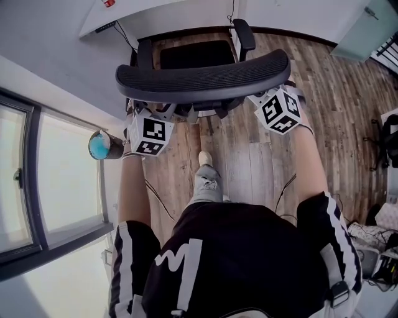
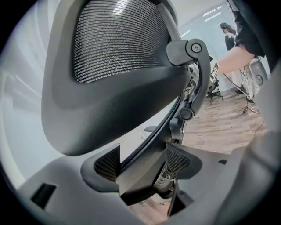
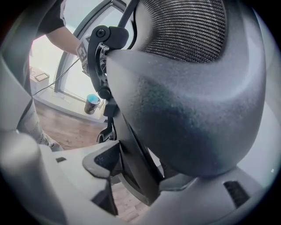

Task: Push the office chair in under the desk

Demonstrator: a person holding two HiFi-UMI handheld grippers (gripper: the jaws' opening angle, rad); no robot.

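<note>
Currently the left gripper has its fingers clamped on a dark strut behind the mesh back of the office chair. The chair stands centre, straight ahead of the person, its seat facing the white desk and in full view before it. Right gripper: same, fingers closed on a back strut. In the head view the backrest rim hides both sets of fingertips and the chair base

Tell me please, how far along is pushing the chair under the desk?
Done: left tongs and right tongs are clamped on the back frame of the office chair. In hand: the chair faces the desk. Left: the seat lies in front of the desk edge, so the push remains.
</note>
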